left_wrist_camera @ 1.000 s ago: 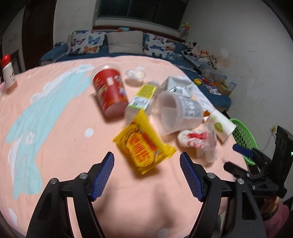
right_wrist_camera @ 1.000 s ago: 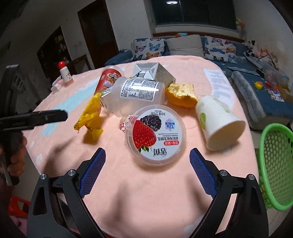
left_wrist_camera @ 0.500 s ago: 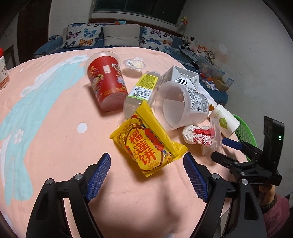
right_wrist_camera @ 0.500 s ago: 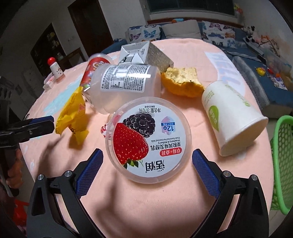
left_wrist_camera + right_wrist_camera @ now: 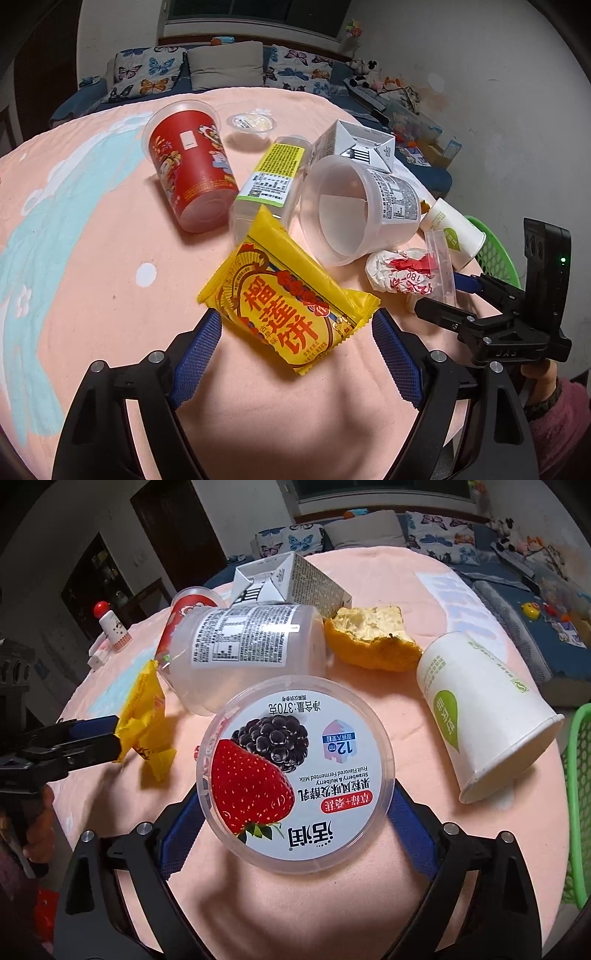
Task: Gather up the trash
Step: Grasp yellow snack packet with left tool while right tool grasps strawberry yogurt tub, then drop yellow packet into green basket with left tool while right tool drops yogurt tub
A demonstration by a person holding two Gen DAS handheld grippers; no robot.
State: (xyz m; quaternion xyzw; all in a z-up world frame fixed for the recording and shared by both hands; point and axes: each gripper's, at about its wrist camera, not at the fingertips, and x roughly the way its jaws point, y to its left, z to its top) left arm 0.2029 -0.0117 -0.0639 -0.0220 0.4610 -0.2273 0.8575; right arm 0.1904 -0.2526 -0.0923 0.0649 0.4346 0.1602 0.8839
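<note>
Trash lies on a round table with a pink cloth (image 5: 110, 280). My left gripper (image 5: 295, 325) is open, its blue pads on either side of the near end of a yellow snack packet (image 5: 284, 295). My right gripper (image 5: 295, 808) is open around a round yogurt lid with a strawberry picture (image 5: 295, 771). The left gripper also shows in the right wrist view (image 5: 88, 738) at the yellow packet (image 5: 144, 716); the right gripper shows in the left wrist view (image 5: 461, 299) beside a crumpled white and red wrapper (image 5: 402, 273).
A red cup (image 5: 192, 170), a clear bottle (image 5: 269, 181), a clear tub (image 5: 358, 206), a grey carton (image 5: 354, 147), a paper cup (image 5: 480, 709) and an orange peel (image 5: 369, 638) lie nearby. A green basket (image 5: 580, 805) stands off the table's right edge.
Both grippers have moved forward. The left pads now flank the yellow packet's near end, and the right pads now flank the yogurt lid. Both stay open.
</note>
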